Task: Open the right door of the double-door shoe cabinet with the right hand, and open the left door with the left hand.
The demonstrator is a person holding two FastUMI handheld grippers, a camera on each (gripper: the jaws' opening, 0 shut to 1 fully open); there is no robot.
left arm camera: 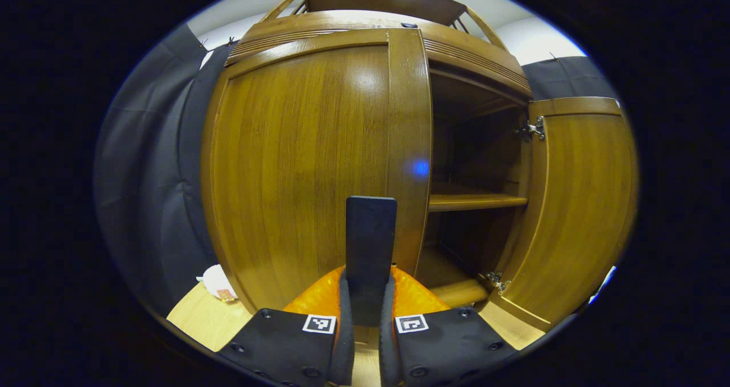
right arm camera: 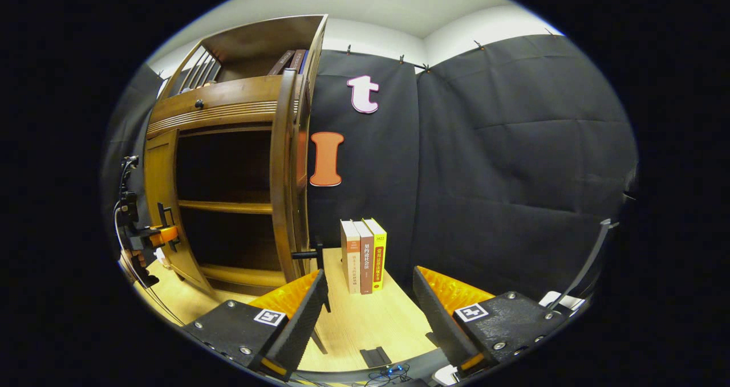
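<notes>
A: Where is the shoe cabinet?

B: It stands on the table, right in front of the left hand-held gripper. In the right gripper view the shoe cabinet is off to the left side.

A: Are the doors open?

B: The right door is swung wide open. You can see a shelf inside and 2 metal hinges on the door. In the right gripper view the right door shows edge-on. The left door looks shut, flat against the front.

A: What is the left hand-held gripper doing?

B: Its 2 fingers are almost together. They squeeze a dark flat handle that sticks up between them, right at the left door. You can see that hand-held gripper far off in the right gripper view too, at the left door, with a hand holding it.

A: And the right hand-held gripper?

B: Its fingers are wide apart. Nothing is between them. It points past the open door at the black cloth wall.

A: What else is there?

B: 3 books stand upright on the table, beside the cabinet and touching each other. A dark handle sticks out from the right door, near the books.
</notes>
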